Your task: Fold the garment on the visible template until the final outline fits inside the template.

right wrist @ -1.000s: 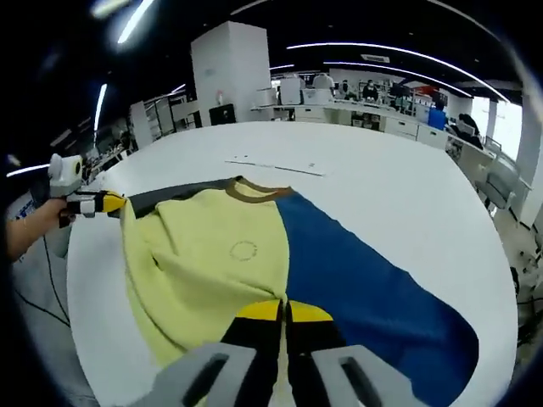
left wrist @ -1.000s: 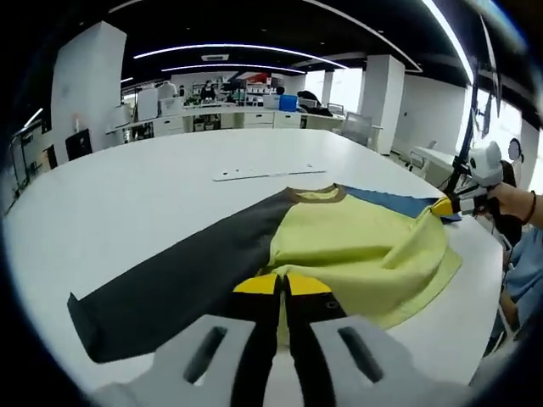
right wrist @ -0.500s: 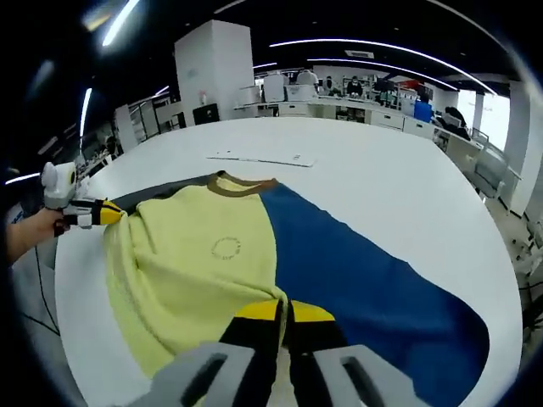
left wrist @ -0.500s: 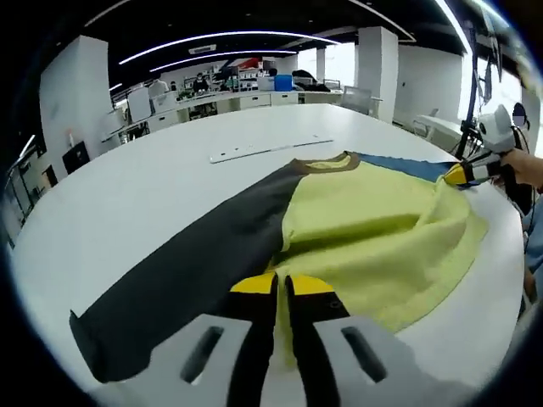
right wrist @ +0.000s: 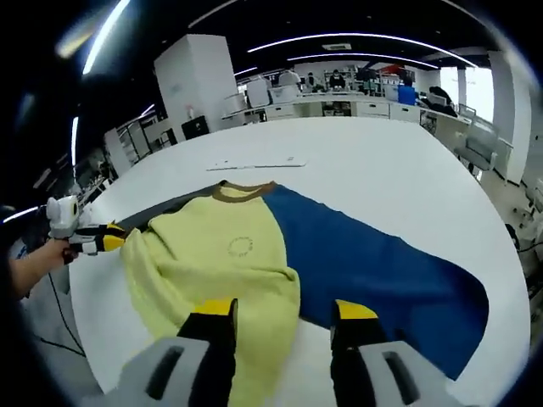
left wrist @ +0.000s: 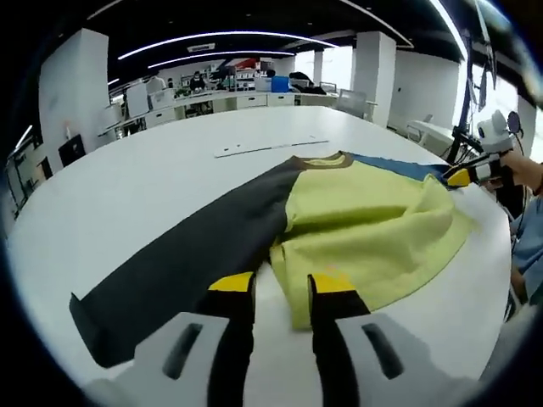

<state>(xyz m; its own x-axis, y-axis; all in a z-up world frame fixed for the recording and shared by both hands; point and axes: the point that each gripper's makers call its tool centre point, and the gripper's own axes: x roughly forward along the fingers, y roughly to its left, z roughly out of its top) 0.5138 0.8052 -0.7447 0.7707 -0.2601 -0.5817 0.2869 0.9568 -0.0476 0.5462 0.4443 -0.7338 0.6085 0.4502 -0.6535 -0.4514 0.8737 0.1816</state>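
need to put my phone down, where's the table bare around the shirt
Bare white table beyond the collar, around the thin white strip, and beside the dark sleeve. Also past the blue sleeve. Crowded: the near edge by both grippers.

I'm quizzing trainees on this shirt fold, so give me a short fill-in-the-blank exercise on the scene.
1. The shirt's middle panel is ___.
2. The sleeve in the right gripper view is ___.
3. The sleeve in the left gripper view is ___.
4. Both tools, left and right, are ___.

Missing words: yellow; blue; black; open
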